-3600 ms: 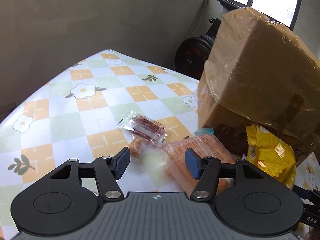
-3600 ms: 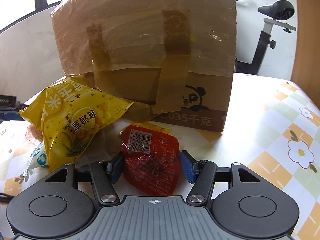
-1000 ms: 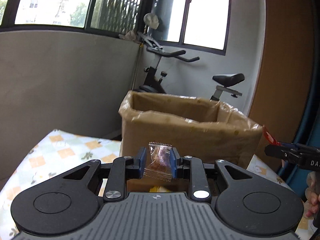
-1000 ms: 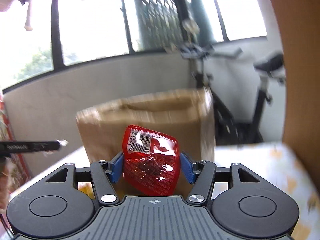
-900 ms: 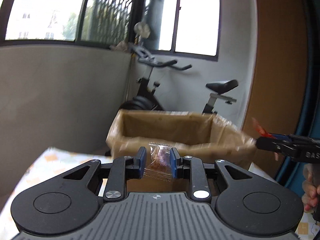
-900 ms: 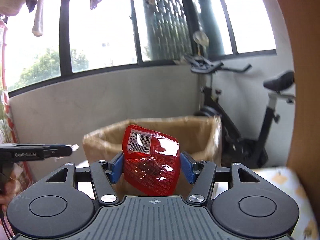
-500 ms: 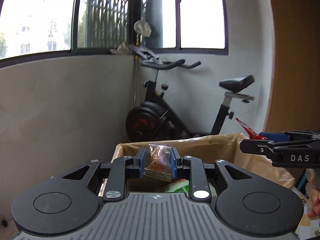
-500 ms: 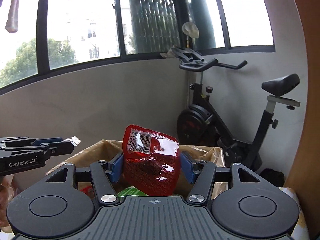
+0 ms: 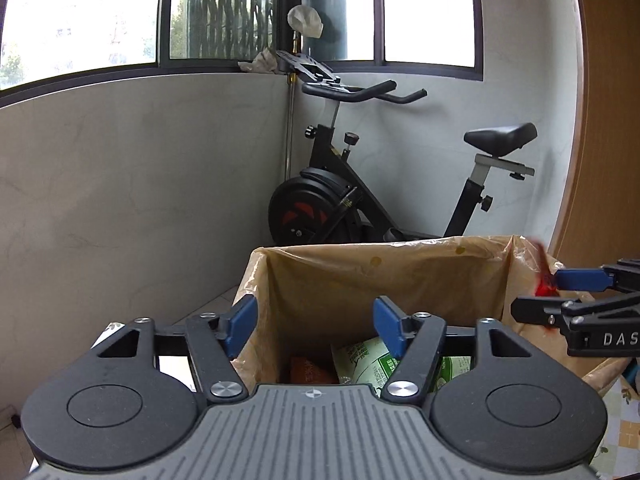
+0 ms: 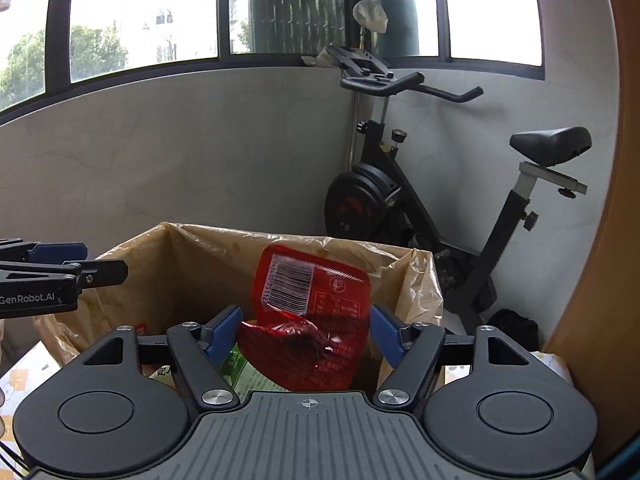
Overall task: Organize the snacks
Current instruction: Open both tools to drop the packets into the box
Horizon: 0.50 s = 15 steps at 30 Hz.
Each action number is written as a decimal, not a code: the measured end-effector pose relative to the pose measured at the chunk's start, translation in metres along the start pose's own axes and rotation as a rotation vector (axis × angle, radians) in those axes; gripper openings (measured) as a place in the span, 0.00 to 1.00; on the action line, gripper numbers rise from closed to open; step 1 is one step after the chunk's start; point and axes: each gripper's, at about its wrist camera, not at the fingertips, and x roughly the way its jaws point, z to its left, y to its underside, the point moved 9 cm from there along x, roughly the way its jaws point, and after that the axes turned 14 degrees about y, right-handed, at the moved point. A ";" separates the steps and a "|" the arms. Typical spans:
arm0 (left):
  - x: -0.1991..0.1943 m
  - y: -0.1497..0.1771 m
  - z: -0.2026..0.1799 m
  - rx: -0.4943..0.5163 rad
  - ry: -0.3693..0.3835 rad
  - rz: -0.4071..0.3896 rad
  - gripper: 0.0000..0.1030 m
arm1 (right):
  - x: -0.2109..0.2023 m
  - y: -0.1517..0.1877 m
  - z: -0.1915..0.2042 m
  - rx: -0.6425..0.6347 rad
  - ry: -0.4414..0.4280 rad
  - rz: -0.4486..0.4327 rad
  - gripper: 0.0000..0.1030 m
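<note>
My left gripper (image 9: 315, 326) hangs over the open top of the cardboard box (image 9: 380, 276). Its jaws are opening, with nothing between them. Down inside the box lie a green packet (image 9: 366, 360) and an orange-red one (image 9: 308, 372). My right gripper (image 10: 306, 332) is over the same box (image 10: 192, 264), and its jaws are opening too. The red snack packet (image 10: 316, 300) stands loose between its blue pads (image 10: 386, 336), which are clear of its sides. Each gripper shows at the edge of the other's view.
An exercise bike (image 9: 348, 200) stands behind the box against the grey wall, under the windows. A strip of the checked tablecloth (image 9: 618, 440) shows beside the box. A wooden panel (image 10: 600, 280) rises on the right.
Both grippers have come forward over the box's open top. The left jaws have spread and the small clear packet has left them. The right jaws have widened off the red packet.
</note>
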 end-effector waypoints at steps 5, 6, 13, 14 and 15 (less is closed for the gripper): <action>-0.008 -0.001 0.001 -0.013 0.004 0.005 0.80 | -0.009 0.009 0.001 -0.051 0.007 0.002 0.74; -0.011 -0.001 0.001 -0.014 0.007 0.004 0.80 | -0.014 0.010 0.000 -0.047 0.003 -0.003 0.74; -0.042 0.006 0.001 -0.064 0.011 -0.022 0.82 | -0.044 0.019 -0.004 0.028 -0.032 -0.044 0.76; -0.045 0.008 0.000 -0.069 0.012 -0.022 0.82 | -0.048 0.020 -0.004 0.028 -0.031 -0.056 0.76; -0.049 0.011 -0.001 -0.071 0.015 -0.021 0.82 | -0.053 0.023 -0.004 0.027 -0.027 -0.069 0.76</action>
